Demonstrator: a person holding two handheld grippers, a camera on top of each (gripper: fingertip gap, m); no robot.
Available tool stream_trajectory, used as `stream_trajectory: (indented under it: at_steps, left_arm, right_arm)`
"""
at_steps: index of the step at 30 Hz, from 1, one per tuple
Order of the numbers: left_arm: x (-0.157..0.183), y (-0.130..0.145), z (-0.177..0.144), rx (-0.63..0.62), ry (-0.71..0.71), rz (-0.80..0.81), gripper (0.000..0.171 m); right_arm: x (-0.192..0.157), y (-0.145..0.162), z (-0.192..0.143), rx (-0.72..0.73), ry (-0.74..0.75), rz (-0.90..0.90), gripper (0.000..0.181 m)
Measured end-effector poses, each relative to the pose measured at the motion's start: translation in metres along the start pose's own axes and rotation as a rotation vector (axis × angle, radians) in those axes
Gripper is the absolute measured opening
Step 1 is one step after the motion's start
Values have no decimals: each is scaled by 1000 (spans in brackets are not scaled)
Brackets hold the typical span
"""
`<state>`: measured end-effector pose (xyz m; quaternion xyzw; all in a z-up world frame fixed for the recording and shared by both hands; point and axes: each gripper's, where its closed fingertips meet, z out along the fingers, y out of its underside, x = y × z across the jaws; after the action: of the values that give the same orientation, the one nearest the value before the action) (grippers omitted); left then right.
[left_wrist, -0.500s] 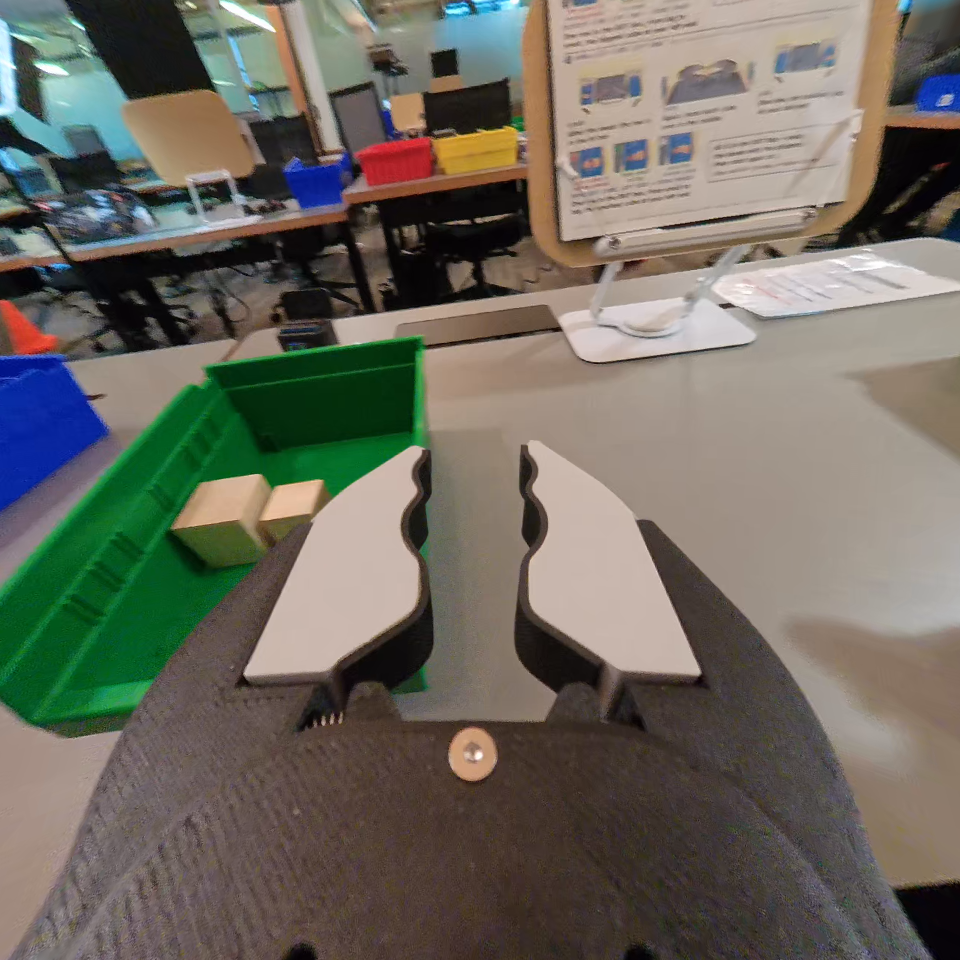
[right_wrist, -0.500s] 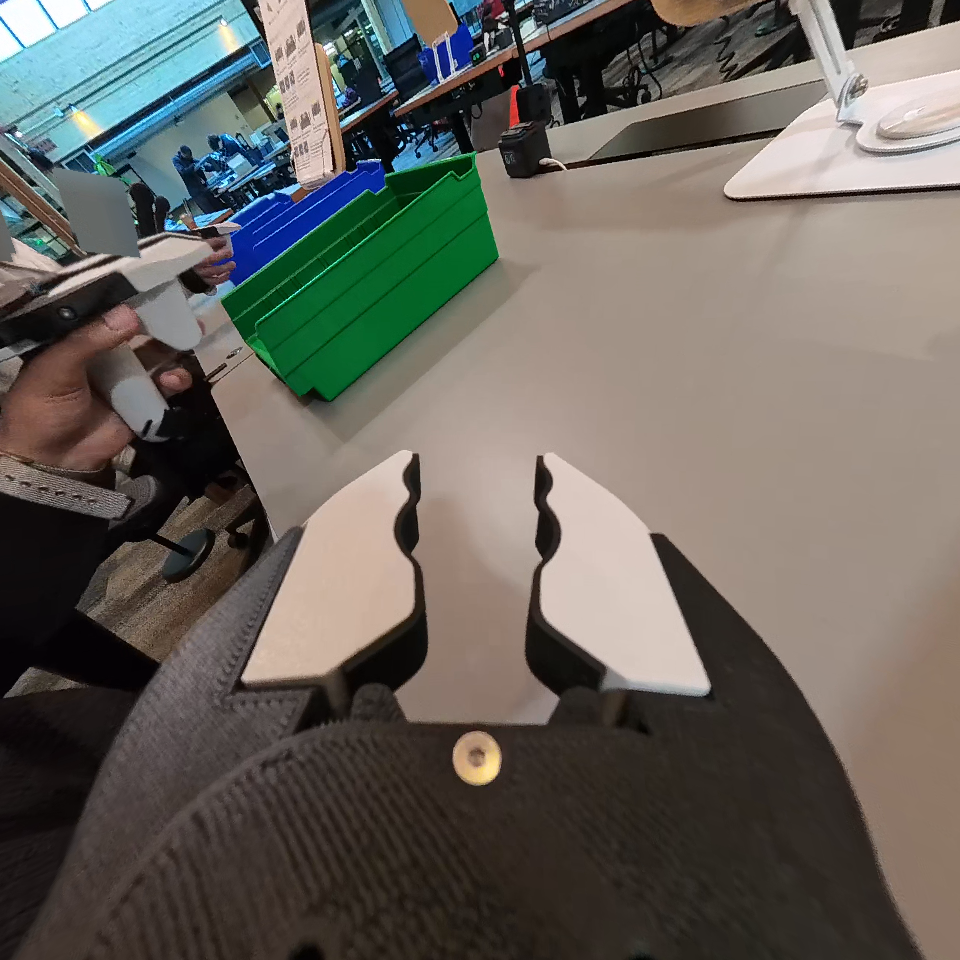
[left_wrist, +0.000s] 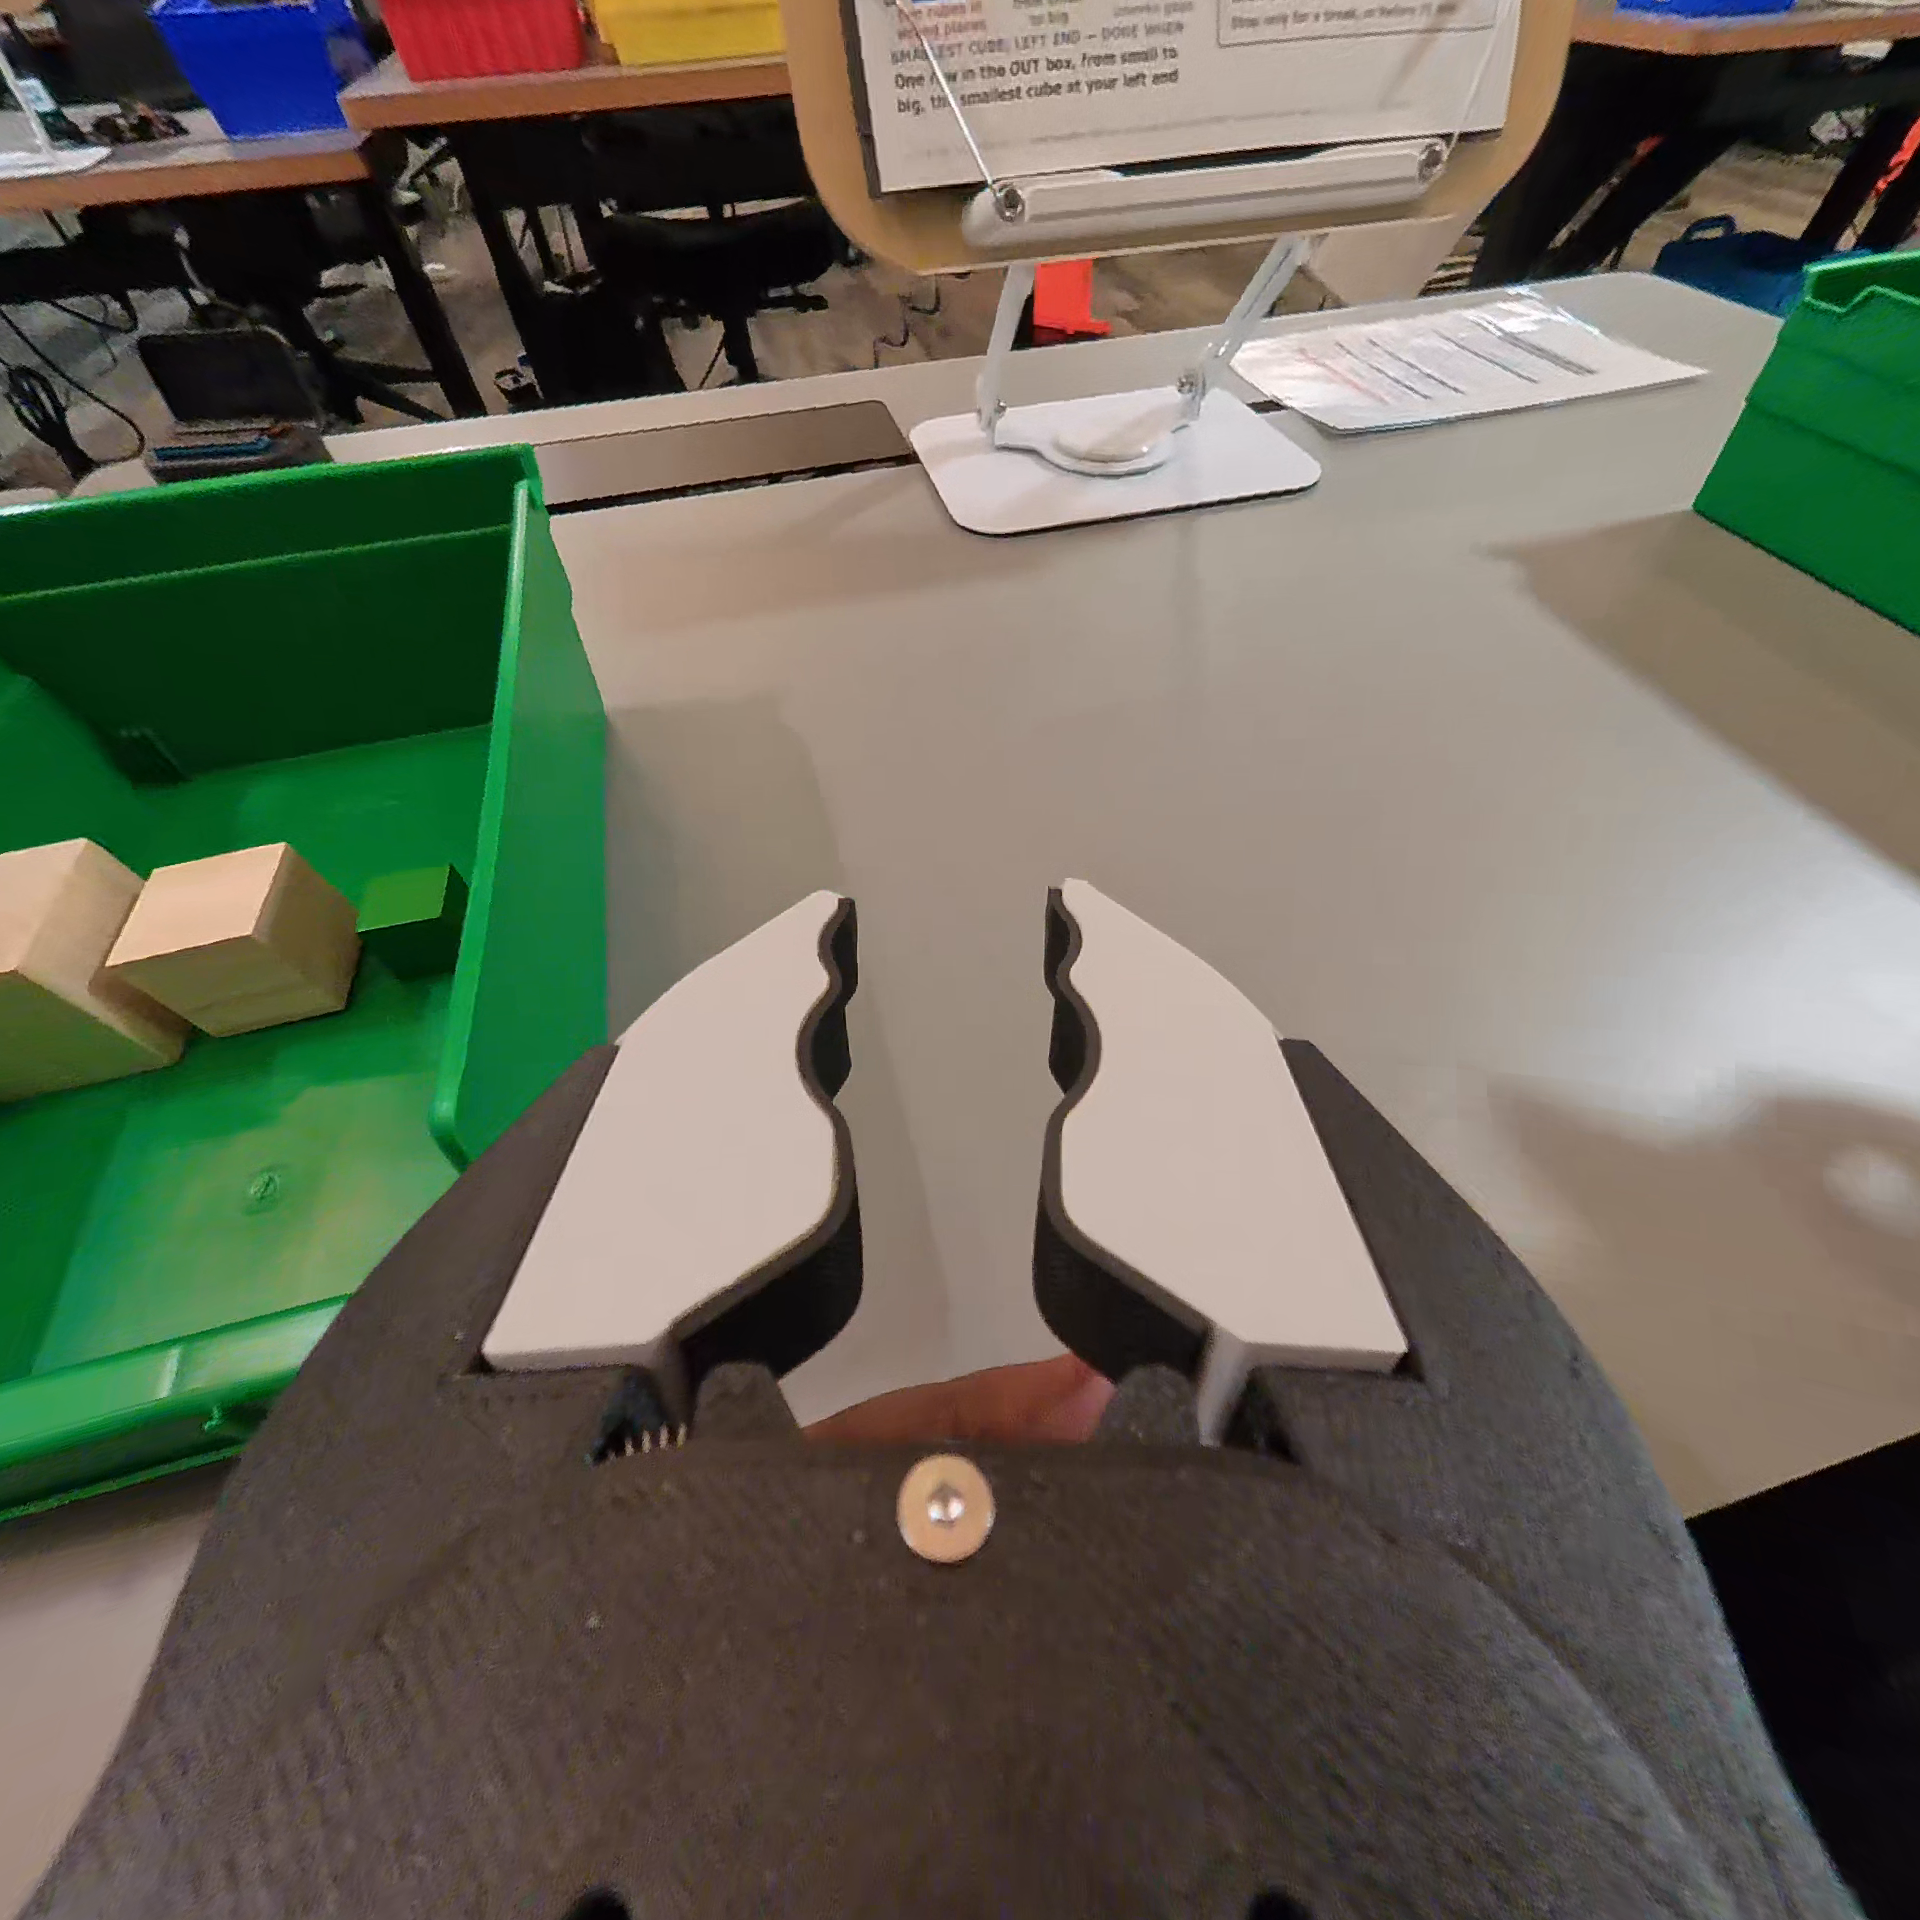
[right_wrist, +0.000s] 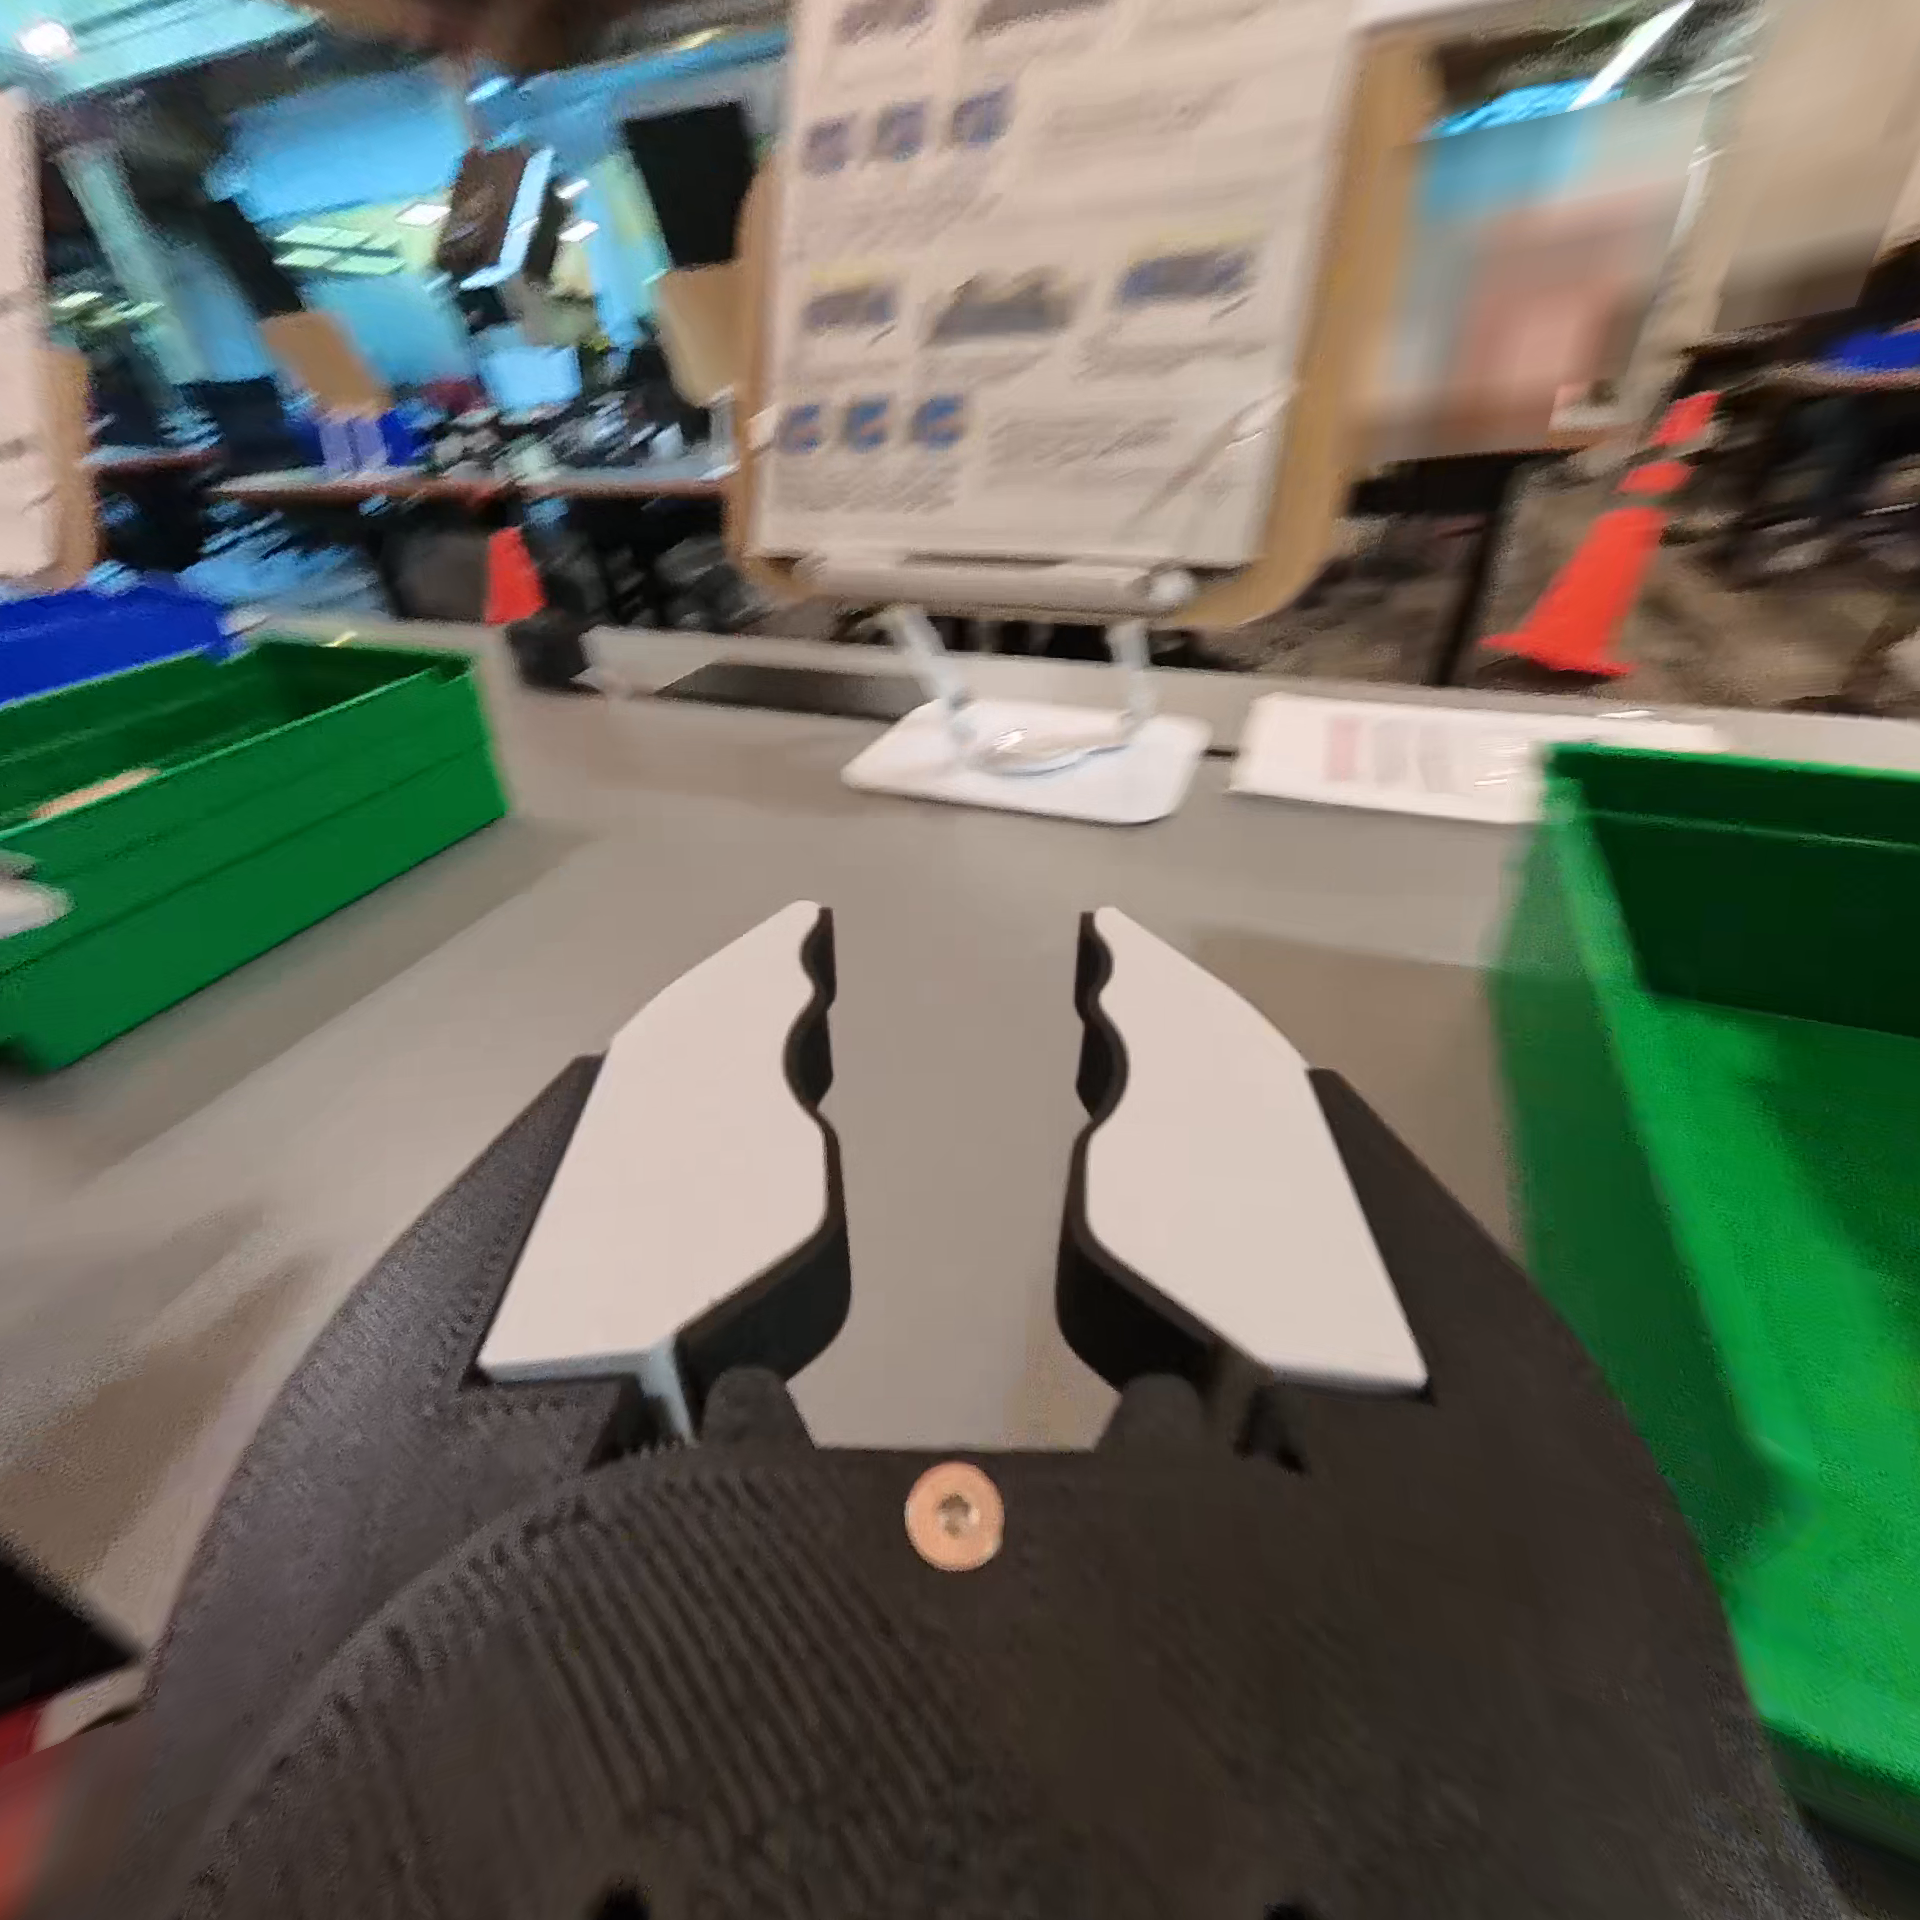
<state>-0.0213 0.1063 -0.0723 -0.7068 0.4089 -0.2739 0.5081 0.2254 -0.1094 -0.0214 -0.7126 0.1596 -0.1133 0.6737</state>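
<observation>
Rows of workbenches with coloured bins fill the far background of a workshop, and a smooth grey tabletop (left_wrist: 1195, 790) is seen in the foreground. Above this surface the left gripper (left_wrist: 951, 914) is held with its grey-faced fingers parted by a moderate gap; nothing is gripped or touched. Just to its left an open green plastic bin (left_wrist: 520, 790) is set on the table, and two pale wooden cubes (left_wrist: 223, 951) are seen inside, touching each other, beside a small green block (left_wrist: 410, 914). The right gripper (right_wrist: 954, 930) is likewise held apart and empty over bare table, in a blurred view. A second green plastic bin (right_wrist: 1714, 1091) stands close on its right. At the far edge a printed instruction sheet on a white-based stand (left_wrist: 1117, 457) is placed, with a loose laminated paper (left_wrist: 1455, 358) to its right.
</observation>
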Motion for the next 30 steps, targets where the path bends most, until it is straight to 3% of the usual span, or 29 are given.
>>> stream_trajectory:
  at_steps: [3, 7, 10, 15, 20, 30]
  left_arm:
    - [-4, 4, 2, -10, 16, -52, 36]
    - [-5, 8, 6, -25, 42, -109, 36]
    - [-3, 10, 8, -34, 64, -141, 36]
    - [2, 12, 11, -47, 88, -144, 35]
    - [4, 15, 11, -61, 104, -140, 35]
    - [2, 17, 12, -69, 103, -140, 35]
  right_arm:
    - [64, -8, -32, 22, 192, 3, 50]
    - [120, 11, -68, -74, 327, 41, 56]
    - [127, 37, -69, -202, 309, 57, 56]
    - [136, 75, -57, -400, 353, -126, 46]
    - [137, 89, -50, -453, 317, -90, 4]
    - [129, 87, -64, -503, 332, -82, 3]
